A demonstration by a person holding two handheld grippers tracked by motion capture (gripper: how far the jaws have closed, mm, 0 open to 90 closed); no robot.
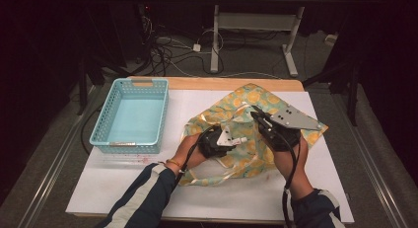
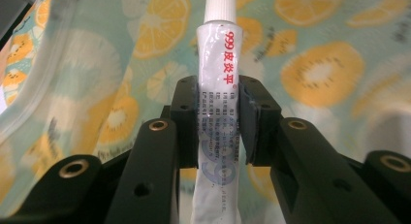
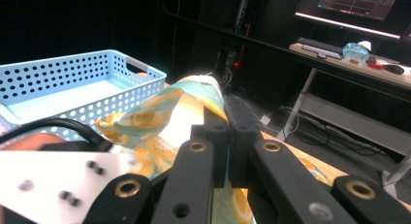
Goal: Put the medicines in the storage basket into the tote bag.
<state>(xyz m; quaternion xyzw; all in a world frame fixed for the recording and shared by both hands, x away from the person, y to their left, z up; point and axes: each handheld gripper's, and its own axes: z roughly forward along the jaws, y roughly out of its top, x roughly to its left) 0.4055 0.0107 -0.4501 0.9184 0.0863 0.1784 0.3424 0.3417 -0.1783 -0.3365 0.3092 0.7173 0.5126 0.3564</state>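
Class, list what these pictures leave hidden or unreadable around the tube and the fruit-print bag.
- Tube: cap end cut off by the top edge in the left gripper view; small print too fine.
- Bag opening: high view, covered by both hands.
- Right hand-held gripper: pinched cloth edge hidden between pads.

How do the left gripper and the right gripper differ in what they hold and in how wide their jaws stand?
The left gripper is shut on a white ointment tube, its jaws apart by the tube's width; the right gripper pinches the thin edge of the citrus-print bag, jaws almost touching. The left holds a stiff, upright thing, the right limp cloth, lifted. Both have black jaws.
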